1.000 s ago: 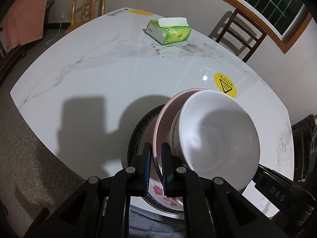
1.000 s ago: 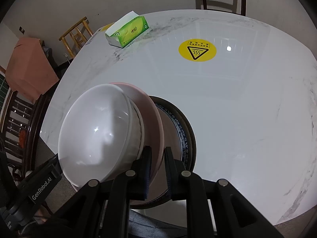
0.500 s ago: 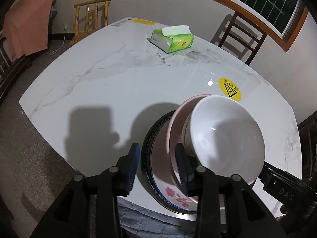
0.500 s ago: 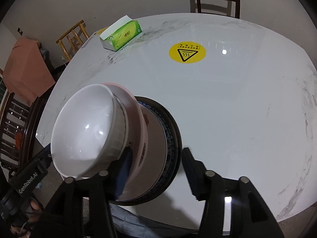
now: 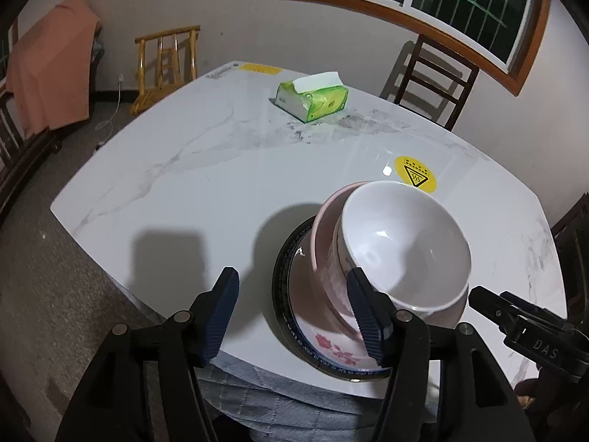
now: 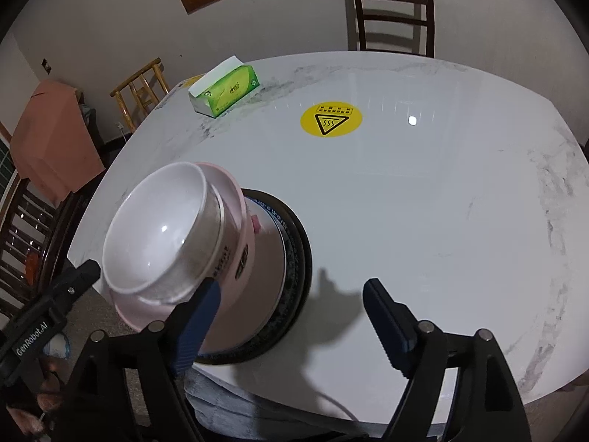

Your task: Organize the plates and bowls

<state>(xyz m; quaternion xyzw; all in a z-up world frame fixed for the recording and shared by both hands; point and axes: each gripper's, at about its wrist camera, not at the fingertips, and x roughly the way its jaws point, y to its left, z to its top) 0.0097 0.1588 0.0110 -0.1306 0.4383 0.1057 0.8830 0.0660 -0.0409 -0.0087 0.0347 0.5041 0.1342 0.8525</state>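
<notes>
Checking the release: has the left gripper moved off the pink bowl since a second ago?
Yes. The left gripper has opened and pulled back toward the table edge, no longer clamping the pink bowl.

Indoor overhead light, glare spot on table (image 6: 423,191), hard shadows, heavy fisheye bending, corners perhaps vignetted

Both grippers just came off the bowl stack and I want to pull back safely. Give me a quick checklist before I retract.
1. Left gripper open, holding nothing: ok.
2. Right gripper open, holding nothing: ok.
3. White bowl nested in pink bowl, both on the flowered plate: ok.
4. Stack level: cannot tell; the fisheye views bend it.
5. Plate fully on the table: not ok; it sits at the near edge and its rim seems to overhang.
6. Left gripper's right finger apart from the pink bowl: cannot tell; they overlap in view.
</notes>
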